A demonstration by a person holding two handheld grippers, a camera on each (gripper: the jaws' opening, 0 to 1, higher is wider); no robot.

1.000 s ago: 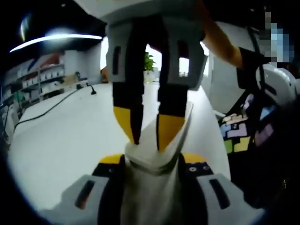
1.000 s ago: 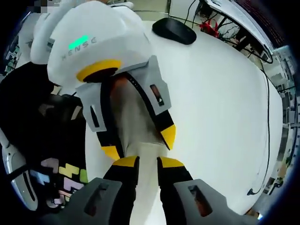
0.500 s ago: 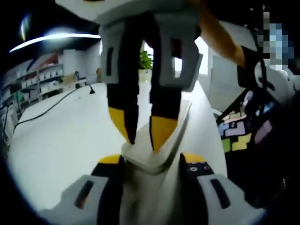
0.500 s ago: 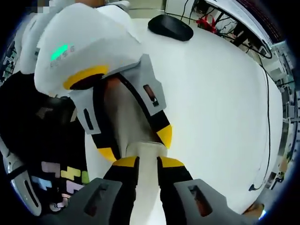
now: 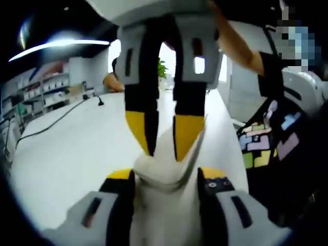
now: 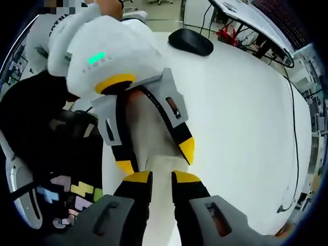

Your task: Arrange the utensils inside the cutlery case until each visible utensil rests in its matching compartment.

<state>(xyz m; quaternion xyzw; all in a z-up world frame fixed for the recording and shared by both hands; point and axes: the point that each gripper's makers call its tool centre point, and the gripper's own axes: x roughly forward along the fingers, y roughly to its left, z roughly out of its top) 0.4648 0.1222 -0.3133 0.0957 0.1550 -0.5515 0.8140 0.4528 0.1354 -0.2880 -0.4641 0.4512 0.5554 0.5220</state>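
**Both grippers clamping one white case above a white table**

- White case (image 5: 163,169): a pale, flat-sided object, presumably the cutlery case. It is sitting between the two grippers, lifted off the table. In the left gripper view its near end is wedged between that view's own jaws and its far end is rising toward the opposing jaws. In the right gripper view (image 6: 154,169) it is running as a narrow pale strip from that view's own jaws up into the other gripper. Whether it is open or closed cannot be told, and no utensil can be made out.

- Left gripper (image 5: 165,177): its grey jaws with yellow tips are pressing on either side of the case's near end, parted only by the thickness of the case. In the right gripper view it is coming in from above (image 6: 156,156), white-bodied with a green light, jaws pointing down onto the case.

- Right gripper (image 6: 155,178): its jaws are standing nearly together, pinching the case's narrow edge. In the left gripper view it is hanging in from the top (image 5: 163,141), its yellow tips biting the case's far end.

- Table (image 5: 72,154): white and wide, lying below the case.

- Black cable (image 5: 51,123): trailing across the table's far side.

- Black computer mouse (image 6: 190,41): lying on the table, well apart from the grippers.

- Person (image 5: 277,154): standing close beside the table in dark clothing with coloured block shapes.
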